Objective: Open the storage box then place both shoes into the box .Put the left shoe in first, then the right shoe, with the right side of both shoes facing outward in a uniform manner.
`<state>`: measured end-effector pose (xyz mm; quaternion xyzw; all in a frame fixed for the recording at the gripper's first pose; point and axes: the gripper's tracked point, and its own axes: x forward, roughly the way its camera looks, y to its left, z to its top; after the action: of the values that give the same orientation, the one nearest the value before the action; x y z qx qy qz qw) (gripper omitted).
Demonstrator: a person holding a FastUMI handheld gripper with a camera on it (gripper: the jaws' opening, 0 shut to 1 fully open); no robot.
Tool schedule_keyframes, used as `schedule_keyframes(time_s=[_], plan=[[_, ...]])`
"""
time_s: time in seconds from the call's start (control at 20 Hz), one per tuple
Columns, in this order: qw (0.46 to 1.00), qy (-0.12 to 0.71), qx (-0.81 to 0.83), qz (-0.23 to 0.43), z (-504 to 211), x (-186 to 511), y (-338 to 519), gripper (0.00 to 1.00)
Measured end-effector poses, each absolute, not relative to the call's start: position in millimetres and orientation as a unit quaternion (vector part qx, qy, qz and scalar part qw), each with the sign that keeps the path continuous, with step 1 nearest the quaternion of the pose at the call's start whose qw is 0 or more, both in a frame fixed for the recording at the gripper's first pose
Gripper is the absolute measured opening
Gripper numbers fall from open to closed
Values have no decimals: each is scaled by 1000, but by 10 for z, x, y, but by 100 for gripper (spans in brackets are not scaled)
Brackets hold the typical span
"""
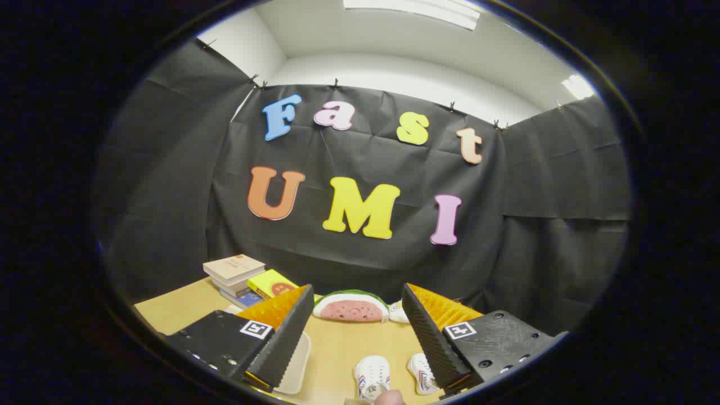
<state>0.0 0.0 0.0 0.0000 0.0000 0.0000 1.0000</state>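
My gripper (pixel 358 298) hangs open above the wooden table (pixel 343 343), its two fingers wide apart and nothing between them. Below and between the fingers stand two small white shoes with red and blue marks: one shoe (pixel 372 376) in the middle, the other shoe (pixel 422 372) partly behind the right finger (pixel 428 337). A white box or lid (pixel 296 360) lies partly under the left finger (pixel 284 332); I cannot tell whether it is open.
A watermelon-slice toy (pixel 351 306) lies at the table's far edge, with a small white object (pixel 397 312) beside it. A stack of books (pixel 236 275) and a yellow book (pixel 271 283) sit at the far left. Part of a hand (pixel 389 398) shows nearest me.
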Motion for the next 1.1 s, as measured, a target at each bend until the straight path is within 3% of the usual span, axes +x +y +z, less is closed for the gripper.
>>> schedule_keyframes(time_s=[0.55, 1.1], plan=[[998, 8, 43, 47, -90, 86, 368, 95], [999, -17, 42, 20, 32, 42, -46, 95]])
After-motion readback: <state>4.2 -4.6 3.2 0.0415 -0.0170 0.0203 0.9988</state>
